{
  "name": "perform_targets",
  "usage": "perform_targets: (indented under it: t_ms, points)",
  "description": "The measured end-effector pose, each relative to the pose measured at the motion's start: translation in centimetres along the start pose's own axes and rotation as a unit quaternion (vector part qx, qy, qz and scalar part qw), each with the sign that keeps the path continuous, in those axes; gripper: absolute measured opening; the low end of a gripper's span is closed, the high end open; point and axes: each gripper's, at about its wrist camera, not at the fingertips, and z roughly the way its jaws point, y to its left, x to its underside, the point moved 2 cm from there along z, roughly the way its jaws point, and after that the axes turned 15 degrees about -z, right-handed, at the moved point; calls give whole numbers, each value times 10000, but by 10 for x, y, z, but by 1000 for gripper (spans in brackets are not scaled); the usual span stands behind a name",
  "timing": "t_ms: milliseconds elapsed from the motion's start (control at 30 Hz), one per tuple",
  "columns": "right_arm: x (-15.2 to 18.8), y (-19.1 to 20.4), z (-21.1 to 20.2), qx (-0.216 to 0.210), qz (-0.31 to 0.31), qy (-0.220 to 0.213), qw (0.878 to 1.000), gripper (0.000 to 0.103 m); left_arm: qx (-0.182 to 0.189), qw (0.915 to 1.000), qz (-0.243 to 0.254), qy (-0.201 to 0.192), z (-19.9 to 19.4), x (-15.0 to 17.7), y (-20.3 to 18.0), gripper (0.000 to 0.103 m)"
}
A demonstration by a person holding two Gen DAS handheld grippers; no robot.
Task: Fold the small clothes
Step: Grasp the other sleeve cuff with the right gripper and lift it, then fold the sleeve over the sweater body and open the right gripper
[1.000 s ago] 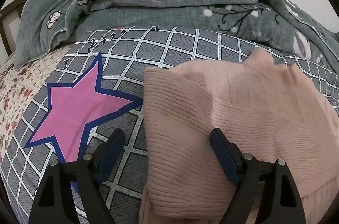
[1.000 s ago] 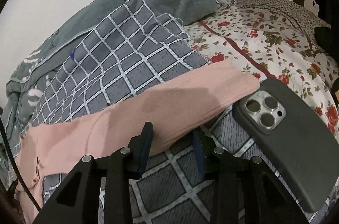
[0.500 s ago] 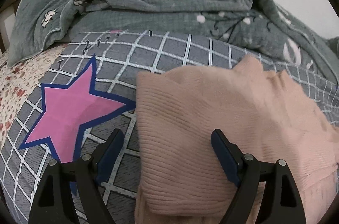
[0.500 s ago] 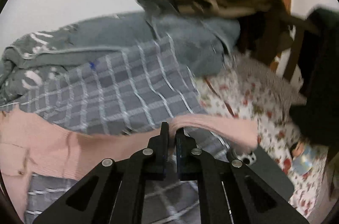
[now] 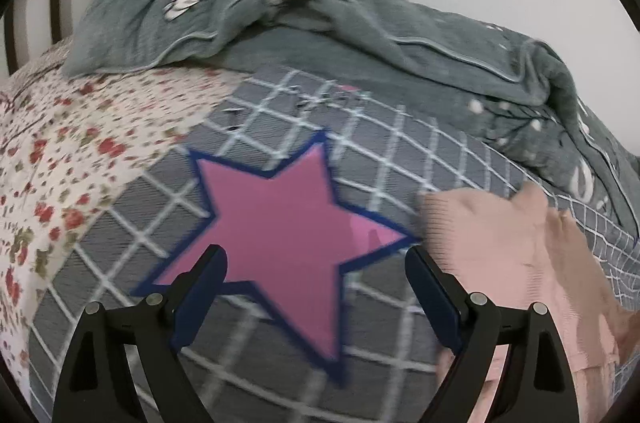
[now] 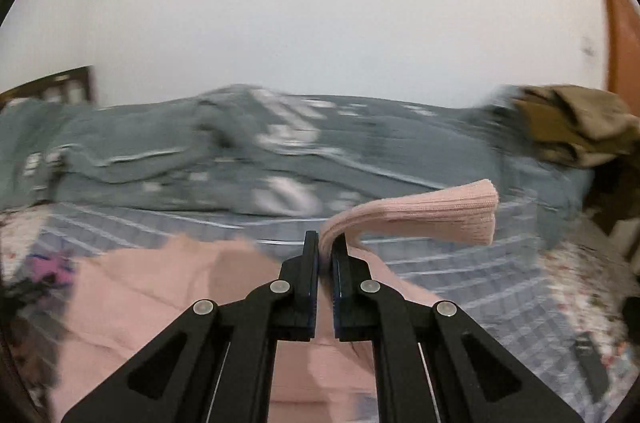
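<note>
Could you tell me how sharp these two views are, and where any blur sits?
Left wrist: mild motion blur on the floral sheet and pink sweater; fisheye bending throughout. Right wrist: grey blanket heavily smeared, while the right gripper and pinched sleeve stay crisp.

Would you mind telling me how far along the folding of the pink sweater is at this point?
Early stage. Done: the pink sweater lies spread on the grey checked cover. In hand: the right gripper is shut on the sleeve, lifted clear of the bed with its cuff hanging free. The left gripper is open and empty above the pink star. Left: laying the sleeve across the body and every later fold.
</note>
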Motion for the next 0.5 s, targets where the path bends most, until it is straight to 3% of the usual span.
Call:
perform_targets:
  t_ms: [133,200,233,267,300,367,500]
  points:
    - [-7,92,17,-825,-351,26,9960,6,201,9992,-327,128,-4,-8,22,90]
    - [2,139,27,-1422,-676,255,9872,9,351,9983,-438,170,-7,-9,25,90]
    - [8,155,31,-1627,-829,379,9825,19,414,9980,-434,179,-6,-9,24,90]
    - [13,169,34,-1726,-965,495,9790,36,447,9981,-375,185,-7,-8,22,90]
    - [21,176,35,-1734,-1101,559,9771,41,457,9984,-283,192,-7,-7,18,90]
    - [33,172,29,-1626,-1155,551,9784,42,544,9984,-19,169,-12,0,7,90]
    - [55,114,19,-1568,-712,581,9833,44,1099,9929,428,170,-24,14,-20,90]
